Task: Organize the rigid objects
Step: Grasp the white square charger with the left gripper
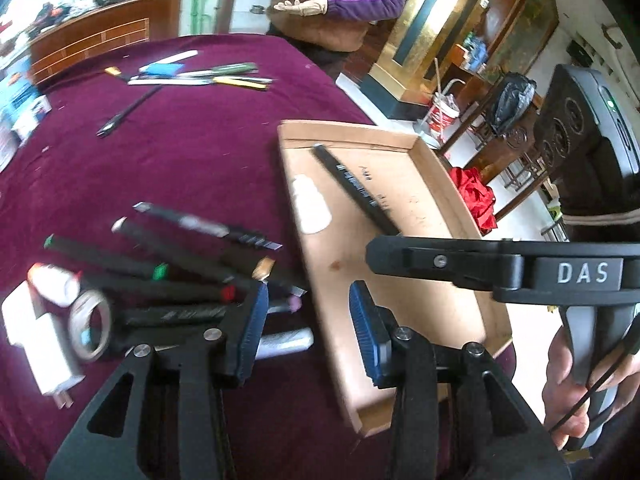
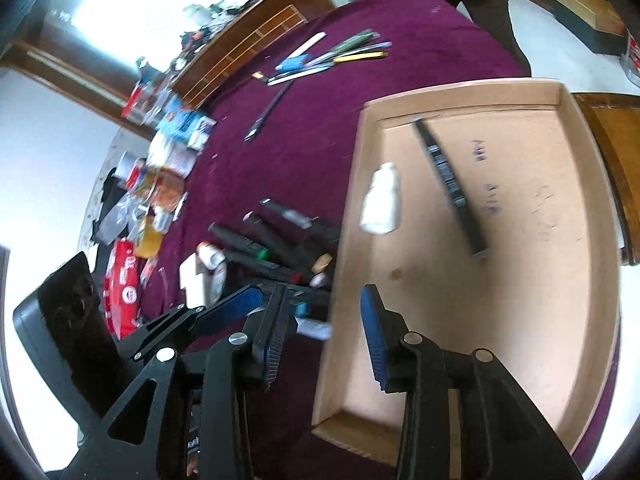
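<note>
Left wrist view first, going left to right: a white block (image 1: 38, 336) and a tape ring (image 1: 90, 326) are seen at the near-left edge of the maroon tablecloth (image 1: 192, 152), then a fan of black markers (image 1: 168, 264) is spread right up to the left wall of the cardboard tray (image 1: 444, 160). The left gripper (image 1: 308, 334) is held released, nothing between its blue pads, straddling that tray wall. Inside the tray, a white bottle (image 1: 311, 206) is laid against the left wall and a black bar (image 1: 356, 188) is set diagonally; the rest of the floor is left bare, so plenty of room there. Right wrist view: the right gripper (image 2: 320, 340) is also kept unclenched and empty over the same wall, with the tray's far rim (image 2: 472, 94) close to the table edge.
</note>
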Motion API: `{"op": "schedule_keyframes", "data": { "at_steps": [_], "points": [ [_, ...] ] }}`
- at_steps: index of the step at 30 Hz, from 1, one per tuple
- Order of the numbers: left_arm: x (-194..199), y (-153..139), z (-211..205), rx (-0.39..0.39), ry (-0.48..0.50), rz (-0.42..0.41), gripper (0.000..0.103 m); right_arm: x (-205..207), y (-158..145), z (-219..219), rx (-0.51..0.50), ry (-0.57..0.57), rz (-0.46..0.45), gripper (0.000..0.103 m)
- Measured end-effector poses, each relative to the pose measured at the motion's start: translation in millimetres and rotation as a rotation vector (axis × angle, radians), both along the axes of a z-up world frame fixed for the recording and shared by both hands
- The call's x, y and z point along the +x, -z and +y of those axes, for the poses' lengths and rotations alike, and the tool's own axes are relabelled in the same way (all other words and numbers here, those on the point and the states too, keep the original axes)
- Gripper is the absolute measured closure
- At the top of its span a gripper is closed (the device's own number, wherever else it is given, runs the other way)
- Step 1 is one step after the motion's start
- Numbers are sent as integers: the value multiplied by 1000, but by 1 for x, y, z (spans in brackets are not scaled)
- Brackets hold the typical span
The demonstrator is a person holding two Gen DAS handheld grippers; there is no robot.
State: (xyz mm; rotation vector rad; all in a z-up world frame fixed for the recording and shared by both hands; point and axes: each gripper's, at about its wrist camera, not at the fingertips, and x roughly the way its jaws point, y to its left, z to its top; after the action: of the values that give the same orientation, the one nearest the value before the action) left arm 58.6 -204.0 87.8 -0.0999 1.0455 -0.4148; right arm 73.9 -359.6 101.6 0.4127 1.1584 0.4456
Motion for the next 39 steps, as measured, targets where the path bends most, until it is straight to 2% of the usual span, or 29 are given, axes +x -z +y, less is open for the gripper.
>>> {"op": "schedule_keyframes", "data": {
  "at_steps": [3, 10, 13, 18, 22, 26, 30, 35, 37, 39],
  "points": [
    [-10, -1, 27, -1, -46, 1, 51, -8, -2, 18, 2, -28, -5, 68],
    [-34, 3, 104, -14, -209, 23, 50, -17, 7, 44, 4, -44, 9, 66],
    [-41, 12, 141, -22, -312, 53, 46, -20, 9, 50, 4, -49, 13, 66],
    [-40, 32, 184, -20, -466, 116, 45, -26, 8, 56, -8, -67, 8, 66],
    [-31, 42, 185, 51, -518, 152, 45, -29, 7, 55, -19, -76, 4, 65],
    [-18, 55, 179, 126, -519, 182, 45, -33, 8, 47, -26, -76, 3, 65],
    [-5, 62, 174, 181, -528, 193, 36, -35, 10, 37, -31, -68, 8, 65],
    [11, 80, 170, 233, -526, 227, 36, -35, 12, 29, -37, -66, 11, 65],
    [13, 81, 166, 282, -516, 203, 35, -36, 11, 28, -45, -72, 5, 65],
    [12, 82, 164, 285, -513, 185, 36, -37, 10, 29, -60, -86, -5, 65]
  ]
}}
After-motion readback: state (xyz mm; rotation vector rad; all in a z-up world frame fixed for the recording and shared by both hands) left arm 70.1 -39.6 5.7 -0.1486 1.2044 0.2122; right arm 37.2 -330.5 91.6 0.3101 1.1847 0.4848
